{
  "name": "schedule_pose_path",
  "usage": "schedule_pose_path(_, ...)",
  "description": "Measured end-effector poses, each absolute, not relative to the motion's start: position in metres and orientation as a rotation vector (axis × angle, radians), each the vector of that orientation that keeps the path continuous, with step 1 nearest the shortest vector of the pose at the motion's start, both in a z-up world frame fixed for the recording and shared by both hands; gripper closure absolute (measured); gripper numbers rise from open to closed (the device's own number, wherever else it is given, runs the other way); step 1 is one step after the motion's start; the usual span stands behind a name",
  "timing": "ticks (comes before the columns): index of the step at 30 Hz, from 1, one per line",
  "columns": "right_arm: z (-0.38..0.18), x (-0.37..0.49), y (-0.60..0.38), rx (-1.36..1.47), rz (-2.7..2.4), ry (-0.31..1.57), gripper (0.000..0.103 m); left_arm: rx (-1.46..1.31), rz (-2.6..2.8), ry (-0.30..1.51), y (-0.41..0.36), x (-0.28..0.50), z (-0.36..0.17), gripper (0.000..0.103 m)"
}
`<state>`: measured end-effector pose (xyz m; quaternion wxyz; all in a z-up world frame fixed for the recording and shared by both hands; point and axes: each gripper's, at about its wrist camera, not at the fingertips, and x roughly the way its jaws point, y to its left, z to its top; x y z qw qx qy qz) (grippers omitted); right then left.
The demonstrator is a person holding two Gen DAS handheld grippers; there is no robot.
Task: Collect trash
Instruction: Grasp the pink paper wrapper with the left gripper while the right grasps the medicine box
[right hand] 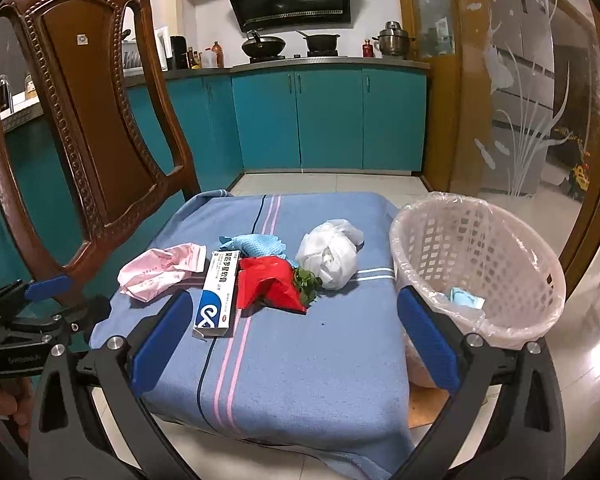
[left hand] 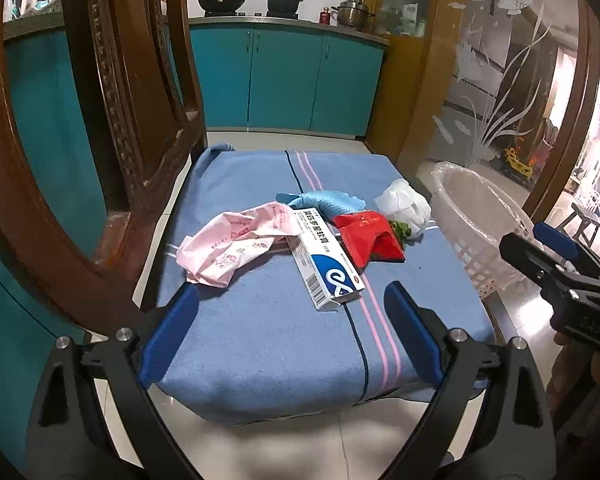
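Right wrist view shows a lined pink basket (right hand: 478, 268) just beside the blue cloth (right hand: 300, 360), holding one pale blue scrap (right hand: 466, 297). On the cloth lie a pink wrapper (right hand: 160, 270), ointment box (right hand: 216, 294), red packet (right hand: 270, 284), blue rag (right hand: 260, 245) and white bag (right hand: 332, 258). Both the right tool (right hand: 294, 340) and left tool (left hand: 292, 332) are spread wide, pinching nothing.

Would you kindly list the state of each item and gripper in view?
left gripper: jaws open, empty
right gripper: jaws open, empty
ointment box: lying flat
pink wrapper: crumpled
red packet: torn open
white bag: bunched
bin: tilted, lined, nearly empty
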<state>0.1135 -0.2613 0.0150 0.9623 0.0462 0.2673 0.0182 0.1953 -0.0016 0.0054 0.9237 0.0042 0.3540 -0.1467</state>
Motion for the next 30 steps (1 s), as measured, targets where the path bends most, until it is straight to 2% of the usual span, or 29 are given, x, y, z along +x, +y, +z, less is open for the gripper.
schedule_pose_path(30,0.012,0.112,-0.267,0.090,0.036,0.550,0.003,0.054,-0.267,0.732,-0.004,0.209,-0.003,0.010)
